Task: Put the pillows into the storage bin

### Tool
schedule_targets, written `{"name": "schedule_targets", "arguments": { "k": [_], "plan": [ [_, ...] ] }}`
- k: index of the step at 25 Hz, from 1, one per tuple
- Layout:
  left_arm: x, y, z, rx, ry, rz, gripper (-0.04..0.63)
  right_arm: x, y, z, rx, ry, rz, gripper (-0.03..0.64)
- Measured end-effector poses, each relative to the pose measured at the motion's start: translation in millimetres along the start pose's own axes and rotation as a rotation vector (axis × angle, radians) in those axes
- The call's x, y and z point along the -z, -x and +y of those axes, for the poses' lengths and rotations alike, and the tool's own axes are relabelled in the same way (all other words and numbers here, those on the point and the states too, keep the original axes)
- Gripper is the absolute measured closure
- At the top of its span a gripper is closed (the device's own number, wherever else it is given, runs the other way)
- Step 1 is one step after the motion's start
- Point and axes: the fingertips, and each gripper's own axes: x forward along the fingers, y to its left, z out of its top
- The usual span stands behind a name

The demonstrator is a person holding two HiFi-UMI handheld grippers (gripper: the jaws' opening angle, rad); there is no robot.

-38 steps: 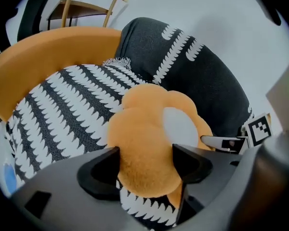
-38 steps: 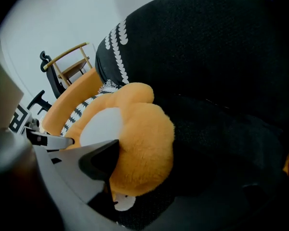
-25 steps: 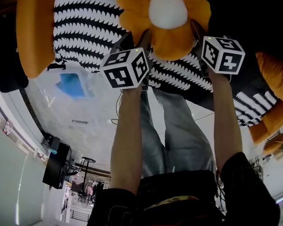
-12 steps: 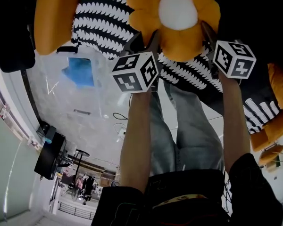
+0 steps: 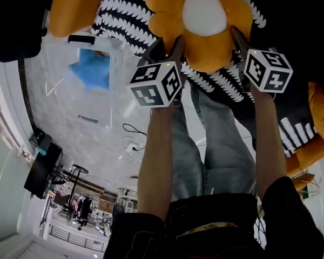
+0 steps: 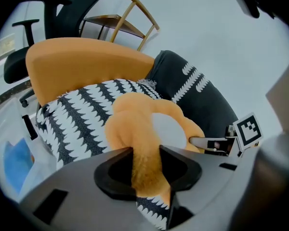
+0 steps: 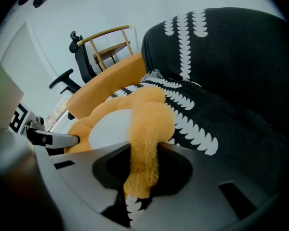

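- Pale glossy floor (image 5: 97, 144); a sofa in a black-and-white patterned cover (image 5: 124, 20) runs along the top of the head view, with an orange bolster (image 5: 75, 9) at its left end.
- In the left gripper view a black office chair (image 6: 62, 8) and a wooden chair (image 6: 120, 20) stand behind the sofa.
- Flower pillow (image 5: 204, 23): orange petals, white centre, held up in front of the sofa cover between both grippers.
- Left gripper (image 6: 145, 162): jaws partly closed and pinching one orange petal, plush squeezed between the pads.
- Right gripper (image 7: 144, 165): jaws also narrowed onto a petal on the opposite side of the flower, fabric bunched between the pads.
- Each gripper's marker cube faces the head camera, below the pillow in that view.
- The person's bare forearms reach up to the grippers; legs in jeans (image 5: 216, 144) show between them.
- Storage bin (image 5: 48, 63): clear plastic, at the left of the head view near the sofa's left end, black handle at its top edge.
- A blue thing (image 5: 92, 72) shows through the bin's wall.
- The flower pillow is to the right of the bin and apart from it, not inside.
- More orange cushion (image 5: 321, 117) at the right edge of the head view.
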Motion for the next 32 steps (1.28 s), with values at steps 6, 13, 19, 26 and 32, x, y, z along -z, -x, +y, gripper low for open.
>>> {"name": "schedule_targets", "arguments": {
  "k": [6, 13, 19, 26, 32],
  "plan": [
    [0, 9, 7, -0.024, 0.044, -0.039, 0.459, -9, -4, 11, -0.032, 0.042, 0.001, 0.523],
    [10, 24, 17, -0.067, 0.118, -0.081, 0.459, -12, -9, 29, -0.081, 0.119, 0.033, 0.523],
    [35, 64, 64, -0.094, 0.182, -0.116, 0.459, 7, -21, 89, -0.118, 0.184, 0.066, 0.523],
    [61, 117, 138, -0.132, 0.267, -0.164, 0.457, 29, -49, 178, -0.164, 0.272, 0.104, 0.523],
    [78, 153, 185, -0.165, 0.335, -0.201, 0.457, 41, -66, 238, -0.204, 0.34, 0.133, 0.523]
  ]
}}
